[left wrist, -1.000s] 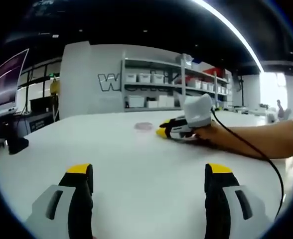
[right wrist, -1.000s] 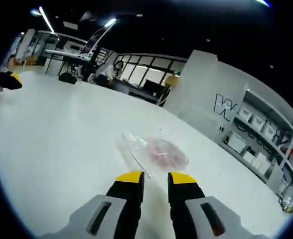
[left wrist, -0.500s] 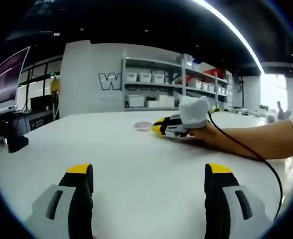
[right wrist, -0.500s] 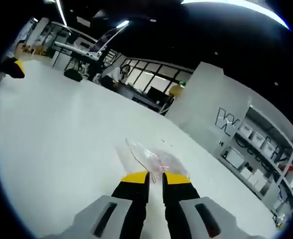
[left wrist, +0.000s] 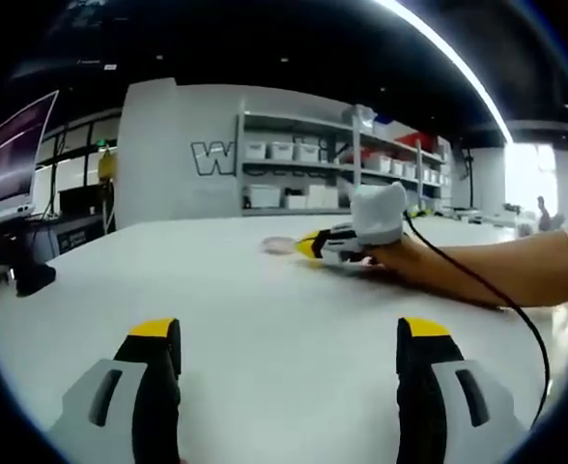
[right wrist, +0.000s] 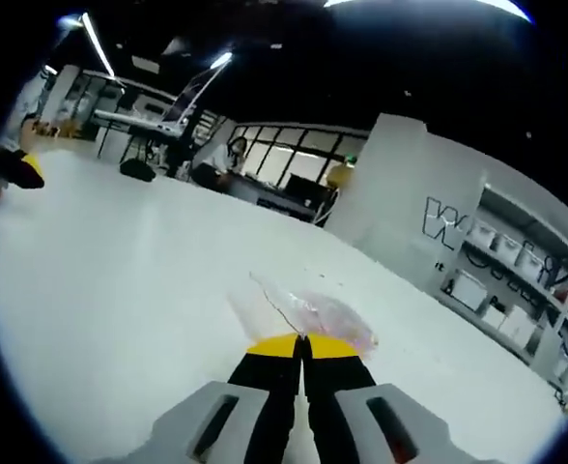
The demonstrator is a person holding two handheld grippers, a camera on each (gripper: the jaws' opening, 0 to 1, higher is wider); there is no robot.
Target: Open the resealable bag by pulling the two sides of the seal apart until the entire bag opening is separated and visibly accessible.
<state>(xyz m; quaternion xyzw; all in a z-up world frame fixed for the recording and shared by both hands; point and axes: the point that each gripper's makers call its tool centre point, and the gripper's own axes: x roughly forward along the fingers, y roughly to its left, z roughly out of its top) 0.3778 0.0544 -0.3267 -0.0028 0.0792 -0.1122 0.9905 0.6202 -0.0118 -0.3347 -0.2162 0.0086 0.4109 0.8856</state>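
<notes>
The clear resealable bag [right wrist: 303, 312], with something pink inside, lies on the white table [right wrist: 120, 261] right at the tips of my right gripper [right wrist: 301, 344]. The yellow-tipped jaws are closed together on the bag's near edge. In the left gripper view the same bag [left wrist: 278, 246] is a small pale patch far across the table, with the right gripper [left wrist: 315, 246] and the hand holding it just to its right. My left gripper [left wrist: 289, 333] stands wide open over bare table, well short of the bag, with nothing between its fingers.
Shelves with white boxes [left wrist: 303, 174] line the wall behind the table. A monitor [left wrist: 14, 155] and a dark object [left wrist: 28, 280] sit at the left. A black cable [left wrist: 497, 300] trails along the person's forearm [left wrist: 497, 275]. The left gripper's tip [right wrist: 18, 169] shows far left.
My right gripper has slid forward to the bag's edge and its jaws have closed from a narrow gap to shut. The left gripper has stayed still and open.
</notes>
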